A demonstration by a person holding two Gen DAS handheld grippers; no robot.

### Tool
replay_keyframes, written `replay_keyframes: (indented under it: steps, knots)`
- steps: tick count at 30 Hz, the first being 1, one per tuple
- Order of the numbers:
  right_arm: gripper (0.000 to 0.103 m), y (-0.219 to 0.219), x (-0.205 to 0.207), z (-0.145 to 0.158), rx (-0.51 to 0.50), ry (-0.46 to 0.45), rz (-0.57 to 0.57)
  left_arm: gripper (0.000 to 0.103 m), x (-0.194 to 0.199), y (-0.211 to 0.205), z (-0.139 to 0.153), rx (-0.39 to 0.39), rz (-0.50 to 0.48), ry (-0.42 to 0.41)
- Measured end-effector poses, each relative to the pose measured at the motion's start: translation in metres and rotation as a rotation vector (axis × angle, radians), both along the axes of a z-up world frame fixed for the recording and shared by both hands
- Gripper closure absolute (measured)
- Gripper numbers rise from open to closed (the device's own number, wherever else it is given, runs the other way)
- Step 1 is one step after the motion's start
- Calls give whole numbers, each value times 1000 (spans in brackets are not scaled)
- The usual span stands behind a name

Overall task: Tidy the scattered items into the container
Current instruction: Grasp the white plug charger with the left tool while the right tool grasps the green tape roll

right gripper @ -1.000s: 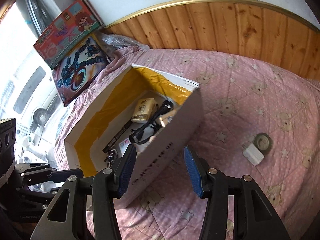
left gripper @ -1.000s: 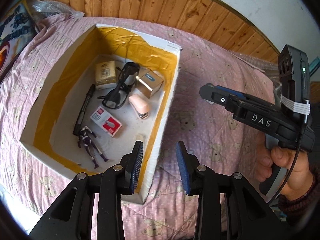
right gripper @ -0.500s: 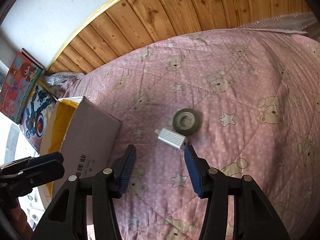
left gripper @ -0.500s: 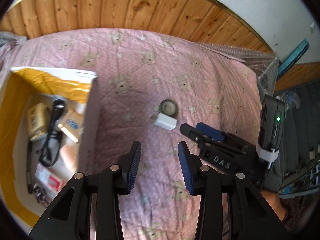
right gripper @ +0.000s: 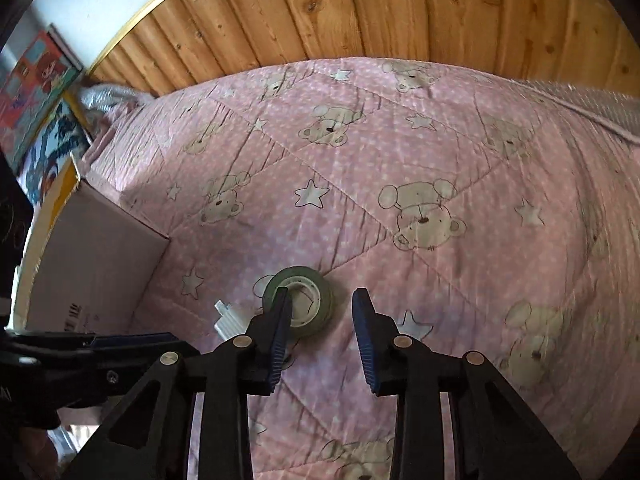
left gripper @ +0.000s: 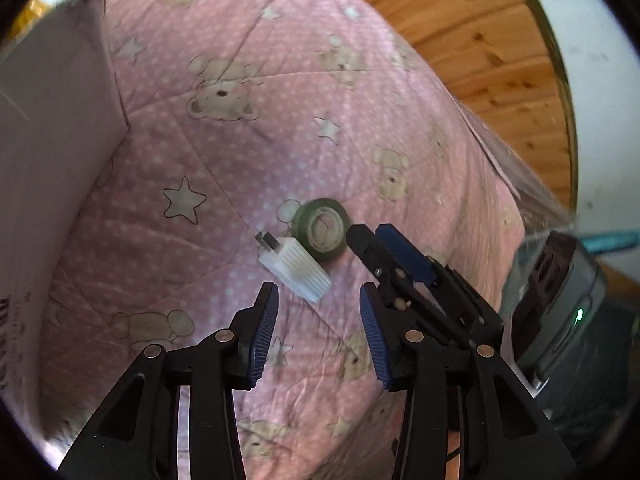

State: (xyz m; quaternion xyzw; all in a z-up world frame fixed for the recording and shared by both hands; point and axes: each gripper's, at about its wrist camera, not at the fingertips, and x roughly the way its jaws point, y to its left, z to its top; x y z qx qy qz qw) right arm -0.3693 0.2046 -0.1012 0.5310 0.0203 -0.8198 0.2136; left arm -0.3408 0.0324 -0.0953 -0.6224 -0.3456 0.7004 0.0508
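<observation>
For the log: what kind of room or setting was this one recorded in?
Probably a bedroom: the work surface is a bed with a pink quilted cover printed with bears and stars, backed by a pine-plank headboard, with colourful toy boxes leaning at the wall.

left gripper (left gripper: 318, 312) jaws opening | white adapter (left gripper: 296, 267) beside tape roll (left gripper: 322, 228)

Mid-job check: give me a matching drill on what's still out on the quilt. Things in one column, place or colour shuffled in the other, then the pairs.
Things:
1. tape roll
2. white ribbed block
3. cardboard box
4. quilt

Descriptions:
A. pink, with bears and stars
B. dark green ring with a pale core
C. stands at the left edge of both views
D. lies against the tape roll, on the box side of it

Pairs: 1-B, 2-D, 3-C, 4-A
</observation>
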Motion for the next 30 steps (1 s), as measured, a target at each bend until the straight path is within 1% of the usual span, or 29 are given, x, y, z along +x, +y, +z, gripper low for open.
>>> replay_keyframes:
  steps: [2, 4, 6, 7, 8, 9, 10, 13, 14, 16, 17, 19, 20, 21, 25, 30]
  knots:
    - [69, -7, -3, -9, 36, 18, 81, 57, -4, -2, -8, 14, 44, -16]
    - [70, -13, -1, -20, 55, 14, 164, 57, -6, -3, -16, 47, 68, -27]
    - [70, -17, 5, -25, 89, 81, 225, 56, -9, -1, -21, 53, 78, -40]
    - [73, -17, 6, -24, 96, 100, 234, 56, -10, 1, -24, 48, 76, -42]
    - [76, -16, 6, -23, 103, 108, 226, 56, -12, 3, -26, 41, 73, -47]
    - [83, -15, 6, -22, 110, 113, 215, 56, -13, 5, -28, 34, 72, -54]
    - [86, -13, 8, -21, 118, 122, 197, 56, -14, 7, -30, 31, 72, -62]
    - [87, 3, 14, -17, 119, 118, 76, 56, -16, 13, -38, 18, 66, -85]
    - [87, 11, 17, -16, 110, 109, 28, 56, -16, 17, -40, 2, 58, -89]
    - [88, 25, 23, -14, 85, 81, -61, 56, -16, 22, -37, -43, 36, -64]
    - [88, 31, 26, -13, 74, 68, -90, 57, -16, 26, -35, -77, 10, -53]
    - [88, 41, 34, -14, 44, 40, -140, 66, -15, 35, -31, -156, -54, -28]
    - [88, 45, 38, -15, 29, 26, -158, 78, -13, 38, -29, -196, -83, -17]
    - [88, 48, 43, -16, 13, 17, -172, 81, -12, 38, -29, -215, -101, -6]
    - [88, 56, 54, -18, -39, -3, -215, 82, -7, 37, -27, -221, -138, 29]
    - [88, 60, 65, -7, -93, -16, -252, 82, 11, 33, -16, -223, -180, 50]
